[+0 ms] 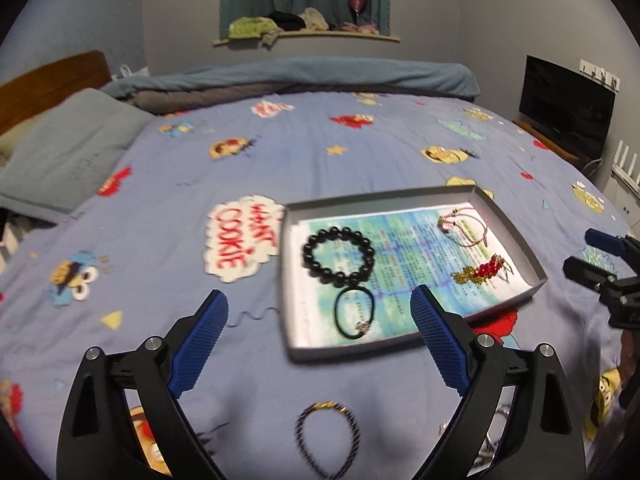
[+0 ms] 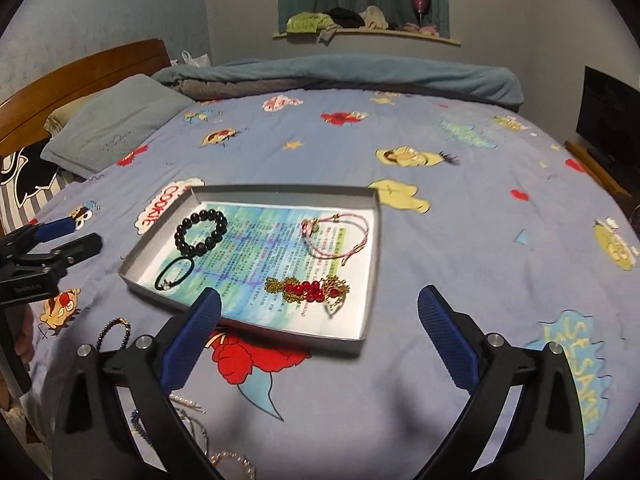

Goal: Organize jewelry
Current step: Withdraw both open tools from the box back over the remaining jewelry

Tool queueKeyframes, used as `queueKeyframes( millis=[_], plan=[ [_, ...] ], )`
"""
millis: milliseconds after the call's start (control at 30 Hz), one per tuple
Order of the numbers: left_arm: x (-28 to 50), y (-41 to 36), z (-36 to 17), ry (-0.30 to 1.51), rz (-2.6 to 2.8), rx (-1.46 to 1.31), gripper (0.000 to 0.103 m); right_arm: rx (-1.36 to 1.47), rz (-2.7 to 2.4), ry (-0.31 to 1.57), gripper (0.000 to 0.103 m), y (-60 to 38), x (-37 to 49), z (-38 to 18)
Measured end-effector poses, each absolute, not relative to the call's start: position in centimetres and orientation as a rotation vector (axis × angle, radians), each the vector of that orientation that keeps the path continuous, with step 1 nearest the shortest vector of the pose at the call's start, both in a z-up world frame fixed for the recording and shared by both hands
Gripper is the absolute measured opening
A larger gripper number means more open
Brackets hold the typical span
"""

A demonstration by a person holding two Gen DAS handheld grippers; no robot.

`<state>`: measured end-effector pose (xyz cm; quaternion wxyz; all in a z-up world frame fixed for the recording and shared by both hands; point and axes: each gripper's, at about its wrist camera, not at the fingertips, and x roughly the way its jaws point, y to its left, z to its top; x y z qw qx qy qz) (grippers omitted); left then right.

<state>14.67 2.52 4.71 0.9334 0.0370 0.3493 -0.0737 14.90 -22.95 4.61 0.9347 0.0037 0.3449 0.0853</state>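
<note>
Jewelry sits in two places: four pieces lie in the shallow grey tray on the bed, and several more wait loose on the quilt near us. In the tray we see the black bead bracelet at the far left, the black hair tie just in front of it, the pink cord bracelet at the far right, and the red and gold piece near the front wall.

Both tongs are released and empty: the left gripper hangs over the tray's near edge with its jaws spread wide, and the right gripper does the same from the other side.

We judge the next step to be fetching a loose piece. The dark bracelet with the gold clasp lies flat on the quilt directly below the left gripper, so that is our natural pick. We should come down with one pad on each side of the cord (not over the whole loop), pinch it without snagging the quilt, and lift cleanly. The thin chains near the right gripper look tangled, so we leave those until later.
</note>
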Motion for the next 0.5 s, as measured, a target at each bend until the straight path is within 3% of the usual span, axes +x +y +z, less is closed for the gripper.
queueKeyframes(
  millis=[233, 500],
  plan=[
    [10.4, 4.5, 7.3, 0.687, -0.139, 0.08, 0.094, -0.031, 0.18, 0.663, 0.097, -22.8, 11.3, 7.2],
    [6.6, 5.7, 6.6, 0.717, -0.124, 0.066, 0.094, -0.047, 0.195, 0.679, 0.097, -23.0, 7.4, 7.0]
  ],
)
